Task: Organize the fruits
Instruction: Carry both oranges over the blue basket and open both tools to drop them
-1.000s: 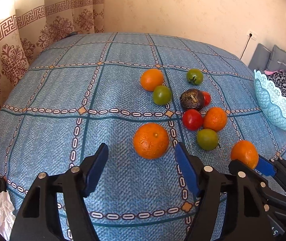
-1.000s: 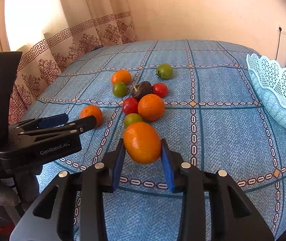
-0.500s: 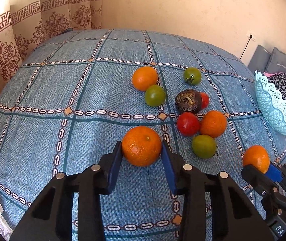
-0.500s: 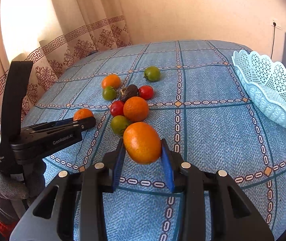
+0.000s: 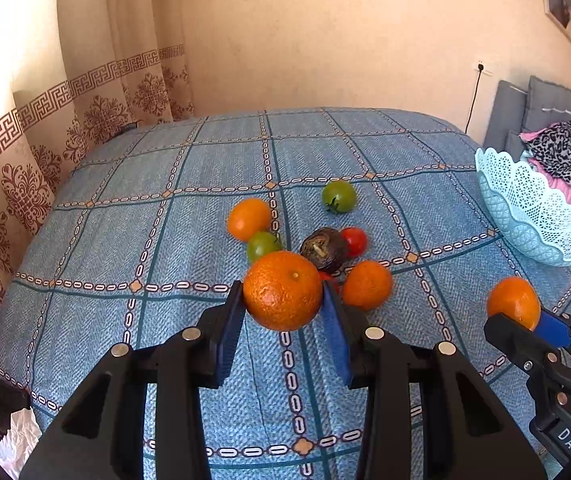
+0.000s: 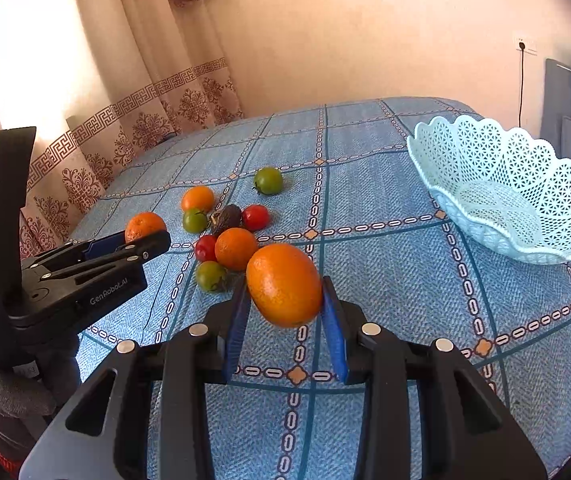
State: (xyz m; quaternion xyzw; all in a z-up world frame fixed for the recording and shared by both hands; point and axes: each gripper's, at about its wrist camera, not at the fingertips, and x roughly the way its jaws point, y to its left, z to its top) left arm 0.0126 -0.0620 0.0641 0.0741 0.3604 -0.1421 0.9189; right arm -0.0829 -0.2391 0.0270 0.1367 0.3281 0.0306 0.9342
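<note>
Left gripper [image 5: 283, 316]: jaws clamped on an orange [image 5: 282, 290], blue pads touching both its sides, fruit sitting at the jaw tips. From the right wrist view the same gripper [image 6: 141, 242] shows at far left with that orange [image 6: 144, 226] poking out past the tips, off the cloth [image 6: 385, 288].

Right gripper [image 6: 285, 312]: jaws pinching a second orange [image 6: 284, 285], pads pressed on its left and right flanks, long axis tilted. In the left wrist view this gripper [image 5: 525, 326] is at right, its orange [image 5: 514, 303] at the tips.

Ahead of the right jaws, left of centre, the loose pile on the cloth:
- small orange [image 6: 236, 249] just past the held one
- green tomato [image 6: 211, 276] just left of the jaw tips, red tomato [image 6: 205, 247] beyond it
- dark wrinkled fruit [image 6: 227, 218] behind the small orange, red tomato 2 [image 6: 255, 217] touching its right side
- green tomato 2 [image 6: 195, 220] and far orange [image 6: 197, 198] next to each other, further out left
- lone green tomato 3 [image 6: 268, 180] furthest ahead, apart from the pile

Basket [image 6: 485, 148]: ahead and well right of the right jaws, on the cloth near its edge, tilted open side toward the camera. Nothing visible inside. From the left jaws it is far right [image 5: 525, 208].

Left view, beyond the held orange: dark fruit [image 5: 324, 249] and small orange [image 5: 367, 285] just past the right jaw, green tomato 2 [image 5: 263, 245] just past the left. Rest of the pile partly hidden behind the held orange.
</note>
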